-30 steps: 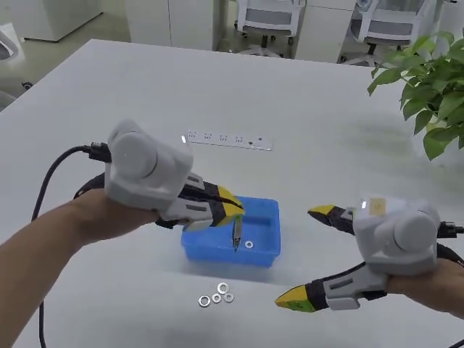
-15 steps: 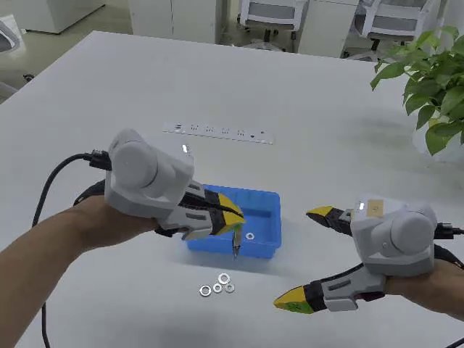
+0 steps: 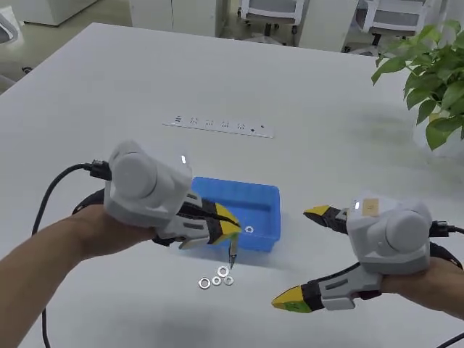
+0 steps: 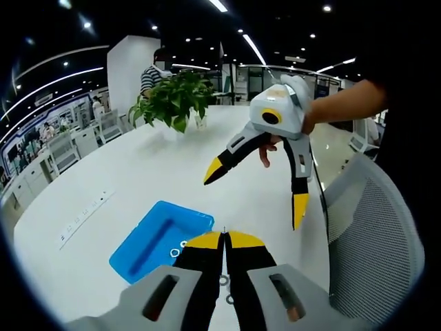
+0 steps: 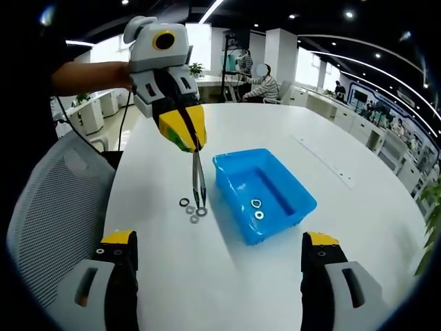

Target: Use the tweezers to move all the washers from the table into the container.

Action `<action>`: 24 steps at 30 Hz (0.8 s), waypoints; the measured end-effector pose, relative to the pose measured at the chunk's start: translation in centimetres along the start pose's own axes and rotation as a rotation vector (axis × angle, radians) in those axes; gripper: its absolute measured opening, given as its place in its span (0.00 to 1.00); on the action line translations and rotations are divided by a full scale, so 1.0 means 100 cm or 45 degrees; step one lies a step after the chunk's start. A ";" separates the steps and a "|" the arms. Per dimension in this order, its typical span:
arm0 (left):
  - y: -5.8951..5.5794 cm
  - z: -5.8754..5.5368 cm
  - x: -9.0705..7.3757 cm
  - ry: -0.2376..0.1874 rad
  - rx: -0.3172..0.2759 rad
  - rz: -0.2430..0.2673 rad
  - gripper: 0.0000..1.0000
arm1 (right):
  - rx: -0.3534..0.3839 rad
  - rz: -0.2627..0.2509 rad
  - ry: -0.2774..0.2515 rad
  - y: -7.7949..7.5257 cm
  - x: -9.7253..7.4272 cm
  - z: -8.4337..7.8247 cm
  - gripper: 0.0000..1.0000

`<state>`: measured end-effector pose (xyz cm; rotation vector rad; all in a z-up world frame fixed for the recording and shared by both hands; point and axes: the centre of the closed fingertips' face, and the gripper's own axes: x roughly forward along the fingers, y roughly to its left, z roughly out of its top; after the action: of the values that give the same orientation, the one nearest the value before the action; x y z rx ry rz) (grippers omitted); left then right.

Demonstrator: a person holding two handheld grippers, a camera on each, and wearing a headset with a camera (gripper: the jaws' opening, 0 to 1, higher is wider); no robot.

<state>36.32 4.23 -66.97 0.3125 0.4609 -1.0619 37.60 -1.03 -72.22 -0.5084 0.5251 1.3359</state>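
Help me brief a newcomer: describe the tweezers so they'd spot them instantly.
Find the blue container on the white table. Beside its near wall, the left gripper pinches the tweezers, tips down at loose washers. The tweezers are the one thin, straight metal sliver; the washers are flat little rings.

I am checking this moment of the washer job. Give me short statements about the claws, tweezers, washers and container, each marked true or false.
1. The left claw is shut on the tweezers. True.
2. The right claw grips a washer. False: it is open and empty.
3. The blue container is empty. False: two washers lie in it.
4. Four washers lie on the table near the container. True.
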 end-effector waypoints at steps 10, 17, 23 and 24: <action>-0.003 -0.010 0.002 0.010 -0.025 -0.016 0.05 | -0.002 0.021 0.025 0.006 0.003 -0.005 0.99; -0.005 -0.016 0.005 0.015 -0.036 -0.027 0.05 | -0.004 0.028 0.034 0.008 0.004 -0.007 0.98; -0.007 -0.021 0.007 0.022 -0.041 -0.031 0.05 | -0.009 0.043 0.047 0.011 0.005 -0.008 0.97; -0.007 -0.021 0.007 0.022 -0.041 -0.031 0.05 | -0.012 0.046 0.046 0.012 0.005 -0.008 0.97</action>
<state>35.52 4.31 -69.21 0.2878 0.4978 -1.0752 36.47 -0.97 -73.22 -0.5340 0.5603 1.3659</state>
